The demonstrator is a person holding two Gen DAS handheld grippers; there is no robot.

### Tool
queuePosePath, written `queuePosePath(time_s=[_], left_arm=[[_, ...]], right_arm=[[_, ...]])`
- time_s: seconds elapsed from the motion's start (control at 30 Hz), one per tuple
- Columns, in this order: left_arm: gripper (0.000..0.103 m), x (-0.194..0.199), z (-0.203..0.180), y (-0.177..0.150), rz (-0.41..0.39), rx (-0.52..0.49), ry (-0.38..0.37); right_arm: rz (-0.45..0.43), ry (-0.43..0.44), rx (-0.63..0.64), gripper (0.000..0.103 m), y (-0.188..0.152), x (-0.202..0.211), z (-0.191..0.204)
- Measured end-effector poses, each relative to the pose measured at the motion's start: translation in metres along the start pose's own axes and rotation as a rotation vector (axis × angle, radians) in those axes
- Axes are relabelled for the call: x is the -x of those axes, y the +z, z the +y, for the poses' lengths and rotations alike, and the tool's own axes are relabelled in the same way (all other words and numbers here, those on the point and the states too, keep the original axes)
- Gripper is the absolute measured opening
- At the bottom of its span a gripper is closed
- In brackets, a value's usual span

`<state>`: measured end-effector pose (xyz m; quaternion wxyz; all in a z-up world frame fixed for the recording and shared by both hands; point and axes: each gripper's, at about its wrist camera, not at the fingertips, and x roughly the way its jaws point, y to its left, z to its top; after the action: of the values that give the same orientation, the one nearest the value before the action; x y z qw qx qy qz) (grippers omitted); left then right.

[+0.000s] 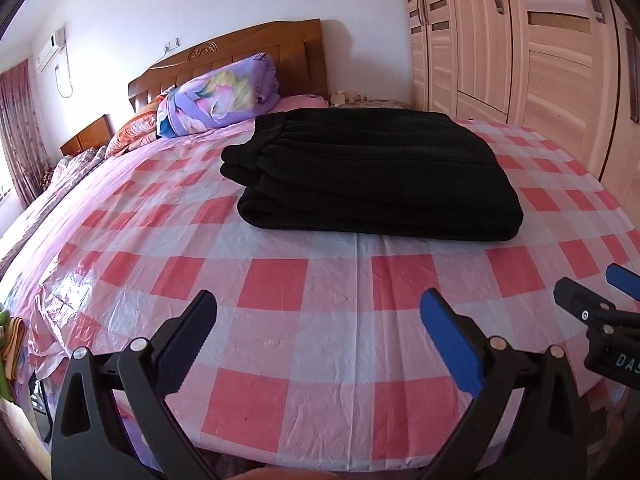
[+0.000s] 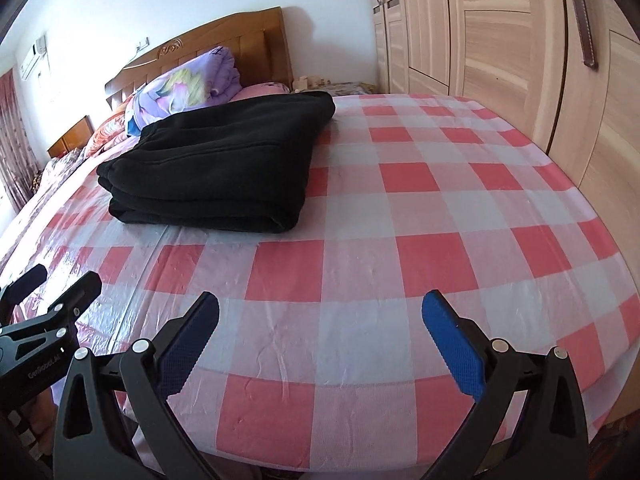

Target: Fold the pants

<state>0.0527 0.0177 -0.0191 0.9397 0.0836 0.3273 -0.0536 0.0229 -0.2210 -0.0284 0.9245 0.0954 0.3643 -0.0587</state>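
Black pants (image 1: 372, 172) lie folded into a thick rectangular stack on the pink-and-white checked sheet (image 1: 304, 280), waistband toward the headboard. The same pants (image 2: 224, 160) show left of centre in the right wrist view. My left gripper (image 1: 320, 312) hovers open over the sheet near the bed's foot edge, well short of the pants, holding nothing. My right gripper (image 2: 320, 312) is open too, empty, over bare sheet (image 2: 400, 240) to the right of the stack. Each gripper's tips show at the edge of the other's view: right gripper (image 1: 588, 284), left gripper (image 2: 60, 280).
A rolled purple floral quilt (image 1: 220, 96) and pillows sit by the wooden headboard (image 1: 256, 48). A tall light wood wardrobe (image 1: 520, 40) stands along the bed's right side. A curtain (image 1: 16, 128) hangs at far left. Checked sheet spreads between the grippers and the pants.
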Motion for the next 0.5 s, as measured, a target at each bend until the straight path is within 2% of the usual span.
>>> queuePosePath(time_s=[0.5], left_arm=[[0.102,-0.0050,0.0106,-0.0039,0.034,0.030,-0.010]], right_arm=[[0.016,0.012,0.016,0.098,-0.0056,-0.0030,0.0090]])
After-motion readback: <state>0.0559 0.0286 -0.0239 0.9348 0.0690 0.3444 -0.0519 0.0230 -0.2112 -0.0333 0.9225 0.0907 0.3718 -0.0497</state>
